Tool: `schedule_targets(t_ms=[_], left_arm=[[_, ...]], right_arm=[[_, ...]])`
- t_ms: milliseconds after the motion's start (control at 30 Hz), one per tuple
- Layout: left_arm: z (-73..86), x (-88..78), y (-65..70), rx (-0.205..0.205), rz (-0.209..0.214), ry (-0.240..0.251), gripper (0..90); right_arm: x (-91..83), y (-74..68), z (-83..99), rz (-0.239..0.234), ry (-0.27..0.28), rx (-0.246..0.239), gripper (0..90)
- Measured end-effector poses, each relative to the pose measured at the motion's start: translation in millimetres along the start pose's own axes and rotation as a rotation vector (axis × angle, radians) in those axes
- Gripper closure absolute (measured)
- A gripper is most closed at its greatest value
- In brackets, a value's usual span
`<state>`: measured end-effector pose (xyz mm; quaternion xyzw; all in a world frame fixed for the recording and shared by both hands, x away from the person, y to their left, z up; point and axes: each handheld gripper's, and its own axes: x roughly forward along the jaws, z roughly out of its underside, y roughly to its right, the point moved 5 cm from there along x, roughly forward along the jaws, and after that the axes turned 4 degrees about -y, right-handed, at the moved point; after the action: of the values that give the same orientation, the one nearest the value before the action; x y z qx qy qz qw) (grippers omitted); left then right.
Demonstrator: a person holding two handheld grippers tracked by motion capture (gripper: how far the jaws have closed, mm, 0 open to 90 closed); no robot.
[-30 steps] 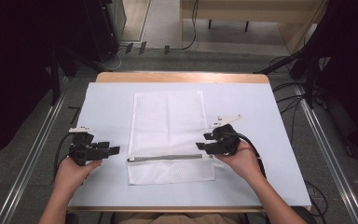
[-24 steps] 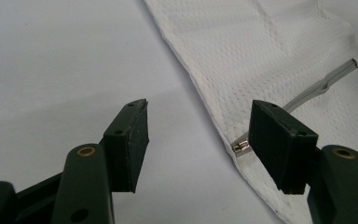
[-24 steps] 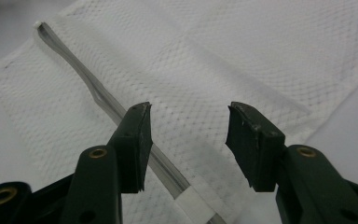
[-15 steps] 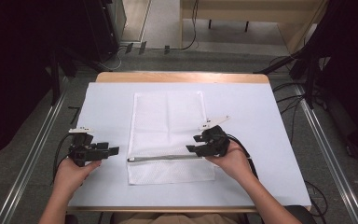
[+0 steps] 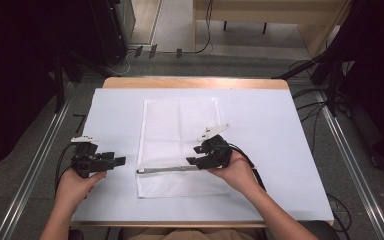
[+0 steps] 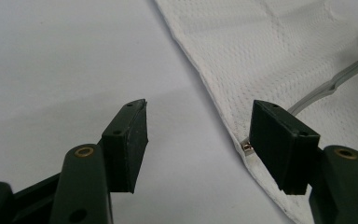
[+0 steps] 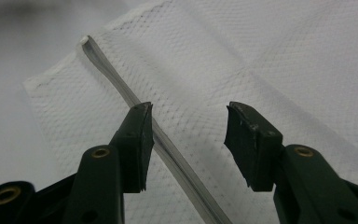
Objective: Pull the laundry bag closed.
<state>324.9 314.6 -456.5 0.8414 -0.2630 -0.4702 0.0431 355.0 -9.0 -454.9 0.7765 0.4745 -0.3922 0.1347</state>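
Observation:
A white mesh bag lies flat in the middle of the white table, with a grey zipper running across its near end. My right gripper hovers over the zipper's right part, pointing left. In the right gripper view its jaws stand open, with the zipper passing by the left pad and nothing pressed between them. My left gripper rests just left of the bag, open. In the left gripper view the gripper frames the bag's edge and a small metal zipper end.
The white table top spreads wide on both sides of the bag. Metal rails run along the floor to the left and right of the table. Cables trail from both grippers.
My right gripper has slid left along the zipper, from the bag's right edge toward its middle. The left gripper and the bag have stayed where they were.

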Motion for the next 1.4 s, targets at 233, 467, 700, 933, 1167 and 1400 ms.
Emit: schedule_targets(t_ms=[233,467,700,933,1167,1400], left_arm=[[-2.9,2.3,-0.5,0.002,0.005,-0.001,37.6],[-6.7,5.0,-2.0,0.004,0.007,-0.003,37.7],[-11.2,9.3,-1.3,0.009,0.014,-0.007,37.7],[-14.6,12.3,-0.9,0.019,0.018,-0.018,37.7],[-18.7,15.0,-3.7,-0.004,0.031,-0.012,37.5],[-19.4,16.0,-3.6,-0.013,0.031,-0.005,38.2]], right_arm=[[10.6,-13.9,-9.1,-0.022,-0.018,-0.02,55.4],[23.0,-30.4,-22.3,-0.05,-0.026,-0.045,57.5],[30.1,-42.3,-31.0,-0.071,-0.028,-0.05,60.1],[38.2,-51.4,-36.6,-0.086,-0.037,-0.058,63.3],[51.5,-60.9,-38.9,-0.114,-0.046,-0.058,65.4],[63.9,-69.5,-40.4,-0.144,-0.052,-0.056,68.9]])
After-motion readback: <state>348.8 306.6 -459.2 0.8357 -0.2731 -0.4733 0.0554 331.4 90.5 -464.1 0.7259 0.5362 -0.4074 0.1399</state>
